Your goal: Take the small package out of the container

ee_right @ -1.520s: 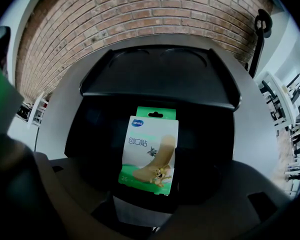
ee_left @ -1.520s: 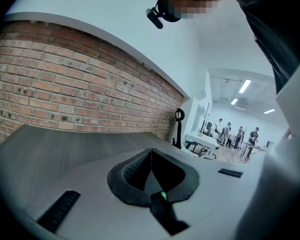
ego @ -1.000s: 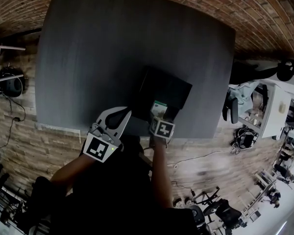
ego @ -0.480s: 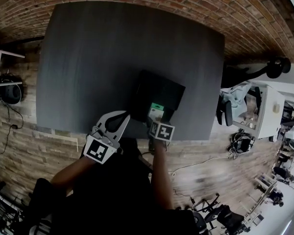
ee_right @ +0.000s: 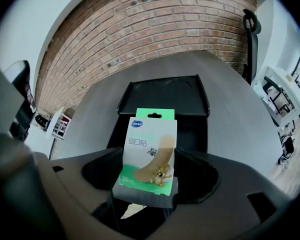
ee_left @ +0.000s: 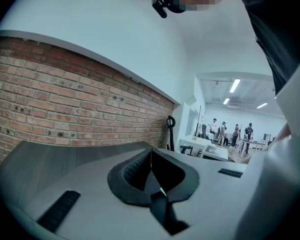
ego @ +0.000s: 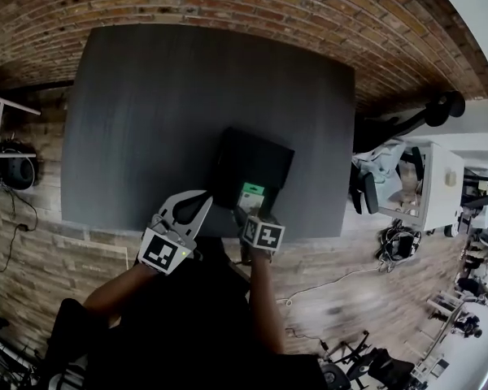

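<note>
The small package (ee_right: 149, 154), a green and white pack of plasters, stands upright between the jaws of my right gripper (ee_right: 146, 186), which is shut on its lower part. In the head view the package (ego: 252, 193) hangs over the near side of the black container (ego: 256, 157) on the dark table (ego: 146, 104), with the right gripper (ego: 253, 207) just behind it. The black container (ee_right: 165, 96) looks otherwise bare inside. My left gripper (ego: 202, 202) sits left of the container at the table's near edge. Its jaws meet with nothing between them, as the left gripper (ee_left: 151, 170) view shows.
A brick wall (ee_left: 65, 104) runs behind the table. An office chair (ego: 435, 112) and white desks (ego: 439, 185) stand to the right. Several people (ee_left: 230, 134) stand far off in the room. The table's near edge (ego: 187, 230) lies under my hands.
The head view has shifted, so table and container sit slightly lower and more to the left. The right gripper keeps its hold on the package over the container's near side.
</note>
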